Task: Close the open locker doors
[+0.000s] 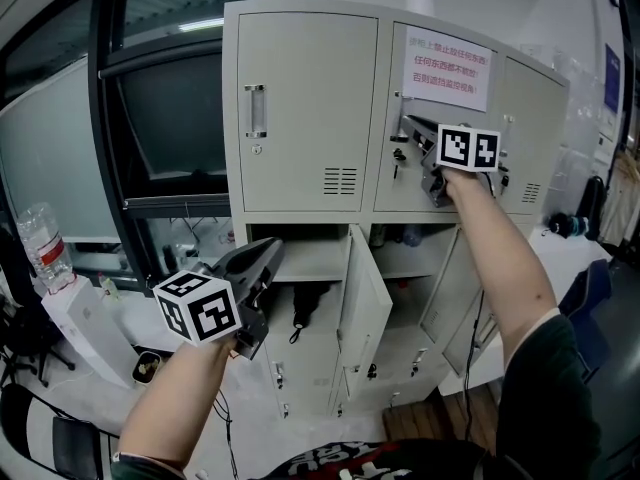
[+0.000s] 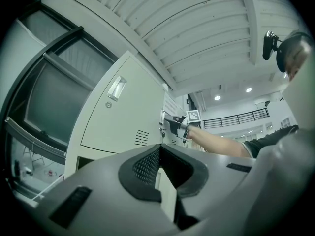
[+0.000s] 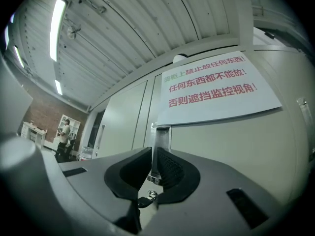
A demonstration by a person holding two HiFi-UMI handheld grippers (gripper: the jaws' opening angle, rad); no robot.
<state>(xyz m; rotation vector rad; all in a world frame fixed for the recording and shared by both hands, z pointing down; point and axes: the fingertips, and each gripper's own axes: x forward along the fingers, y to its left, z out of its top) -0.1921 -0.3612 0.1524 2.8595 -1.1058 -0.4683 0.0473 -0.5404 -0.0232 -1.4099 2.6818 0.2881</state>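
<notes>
Handle (image 3: 160, 134) (upper door (image 3: 231, 151)) clamped between right gripper (image 3: 153, 154) jaws

We see a pale floor (image 1: 290, 423) bearing the locker (image 1: 300, 108) at its far side. Near the floor's left edge sits a white box (image 1: 85, 318), with a small tray (image 1: 147, 366) just to its right. A bottle (image 1: 42, 243) stands at that edge; its support is unclear. Cables (image 1: 225, 408) trail before the locker. One inner shelf (image 1: 315, 261) lies bare.
</notes>
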